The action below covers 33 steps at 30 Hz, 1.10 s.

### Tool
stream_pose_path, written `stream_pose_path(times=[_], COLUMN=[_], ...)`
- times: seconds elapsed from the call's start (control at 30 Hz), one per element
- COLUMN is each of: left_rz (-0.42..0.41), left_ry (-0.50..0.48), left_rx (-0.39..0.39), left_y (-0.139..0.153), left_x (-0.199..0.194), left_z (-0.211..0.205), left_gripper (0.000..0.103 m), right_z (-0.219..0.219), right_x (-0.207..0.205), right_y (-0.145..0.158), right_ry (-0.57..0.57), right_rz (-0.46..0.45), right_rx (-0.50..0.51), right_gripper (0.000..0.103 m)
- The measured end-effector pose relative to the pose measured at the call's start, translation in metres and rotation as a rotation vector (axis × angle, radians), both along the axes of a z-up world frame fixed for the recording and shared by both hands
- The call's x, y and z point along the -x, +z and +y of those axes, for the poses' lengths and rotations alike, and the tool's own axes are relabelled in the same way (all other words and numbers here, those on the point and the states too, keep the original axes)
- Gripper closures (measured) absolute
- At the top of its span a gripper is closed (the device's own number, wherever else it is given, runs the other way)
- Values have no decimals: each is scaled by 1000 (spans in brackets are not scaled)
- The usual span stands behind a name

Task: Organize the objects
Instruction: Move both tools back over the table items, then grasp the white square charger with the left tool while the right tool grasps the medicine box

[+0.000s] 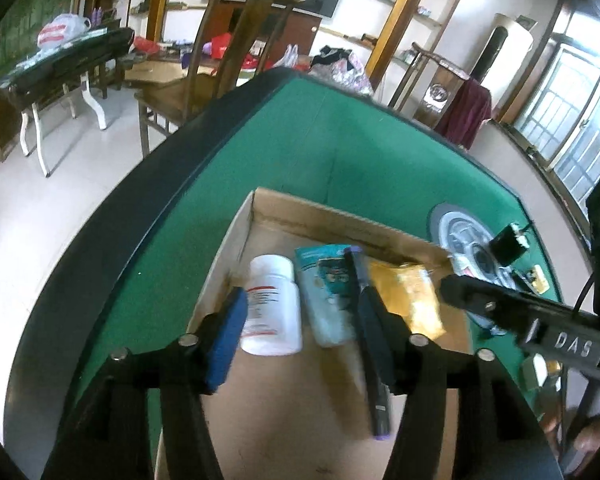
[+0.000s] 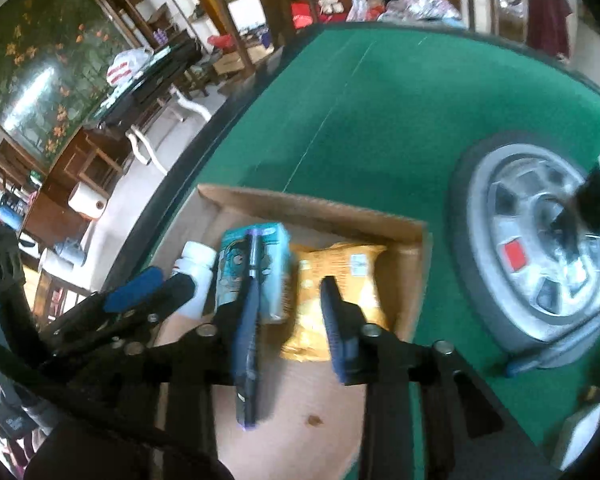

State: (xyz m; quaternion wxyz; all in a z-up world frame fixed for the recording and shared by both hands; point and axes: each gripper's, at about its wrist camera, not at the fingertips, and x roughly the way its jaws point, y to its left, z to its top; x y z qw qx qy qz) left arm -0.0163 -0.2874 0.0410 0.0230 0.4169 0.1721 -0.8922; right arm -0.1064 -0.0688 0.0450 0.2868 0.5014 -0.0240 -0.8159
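Note:
An open cardboard box [image 1: 260, 208] [image 2: 312, 208] sits on the green table. In it lie a white bottle [image 1: 274, 304] [image 2: 198, 268], a teal pack [image 1: 328, 288] [image 2: 268, 248], a dark pen with purple ends [image 1: 374, 380] [image 2: 248, 368] and a yellow snack packet [image 1: 412, 296] [image 2: 348, 272]. My left gripper [image 1: 300, 324] [image 2: 156, 286] stands open over the box with the bottle between its fingers, untouched by the pads. The pen lies along its right finger. My right gripper [image 2: 292, 316] [image 1: 464, 294] is open above the teal pack and packet, the pen resting beside its left finger [image 2: 246, 320].
A grey wheel-shaped disc [image 1: 460, 236] [image 2: 540, 248] is set in the table to the right of the box, with a small black device [image 1: 508, 244] [image 2: 596, 200] over it. The table's dark rim [image 1: 140, 208] runs left of the box. A wooden chair [image 1: 220, 60] stands beyond.

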Motion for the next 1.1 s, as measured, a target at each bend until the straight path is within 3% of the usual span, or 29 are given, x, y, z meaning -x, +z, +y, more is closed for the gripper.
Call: stream_pose_path(times=[0.07, 0.17, 0.23, 0.3, 0.33, 0.43, 0.57, 0.67, 0.8, 0.9, 1.1], left_rz=[19, 57, 91, 125, 141, 152, 88, 30, 0, -18, 37], left_ry=[-10, -48, -89, -154, -193, -301, -415, -503, -558, -570, -622], left_rx=[-10, -25, -37, -60, -79, -104, -97, -79, 6, 39, 212], left_y=[10, 27, 39, 48, 52, 58, 49, 36, 21, 10, -7], left_x=[-8, -21, -30, -37, -39, -41, -35, -34, -36, -34, -22], left_z=[6, 21, 34, 52, 63, 101, 153, 193, 241, 269, 318], left_gripper=[49, 49, 44, 41, 41, 37, 36, 36, 36, 36, 36], right_z=[19, 58, 89, 121, 138, 200, 278, 309, 334, 351, 371], right_x=[-8, -23, -37, -54, -60, -61, -67, -78, -87, -93, -101], right_y=[14, 36, 54, 68, 71, 64, 40, 22, 8, 2, 0], right_ry=[-21, -69, -124, -170, -192, -361, -490, -537, -573, -607, -637], right_rz=[39, 121, 209, 324, 354, 286, 150, 119, 119, 174, 253], right_rx=[-19, -84, -149, -184, -189, -245, -90, -59, -26, 6, 68], right_gripper=[69, 56, 45, 19, 17, 17, 17, 17, 17, 17, 17])
